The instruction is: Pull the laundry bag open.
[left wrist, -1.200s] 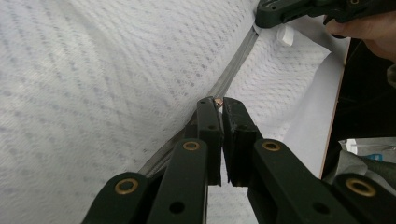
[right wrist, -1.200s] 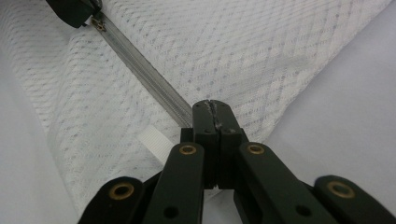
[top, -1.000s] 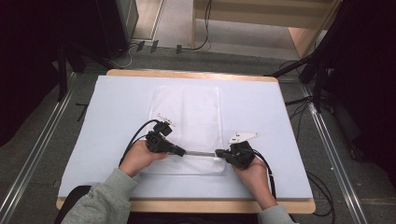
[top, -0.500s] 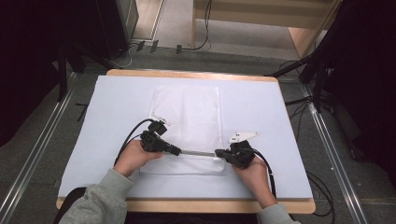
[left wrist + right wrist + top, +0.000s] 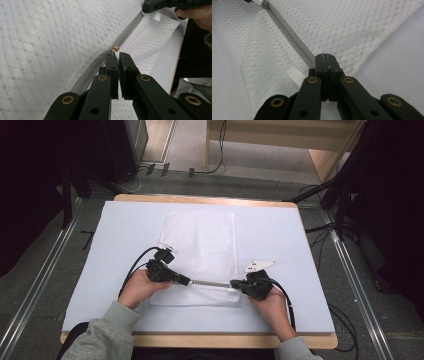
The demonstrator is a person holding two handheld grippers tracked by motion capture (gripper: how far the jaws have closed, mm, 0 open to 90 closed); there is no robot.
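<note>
A white mesh bag (image 5: 200,240) lies flat on the white table cover (image 5: 280,235). A grey zipper (image 5: 210,282) runs across its near end. My left gripper (image 5: 187,281) points right along that zipper. Its jaws (image 5: 117,54) stand almost together on the small brass zipper pull (image 5: 115,48). My right gripper (image 5: 234,283) points left and is shut on the zipper's end (image 5: 312,58) at the bag's corner, beside a white fabric tab (image 5: 295,75). In the left gripper view, the right gripper (image 5: 160,5) holds the far end of the zipper (image 5: 130,27).
The wooden table edge (image 5: 200,340) runs along the front. Cables (image 5: 135,265) trail from both grippers. Dark furniture (image 5: 50,160) and floor rails (image 5: 350,270) stand around the table.
My left gripper has slid a little to the left along the zipper, widening the gap between the two grippers. The right gripper has stayed put.
</note>
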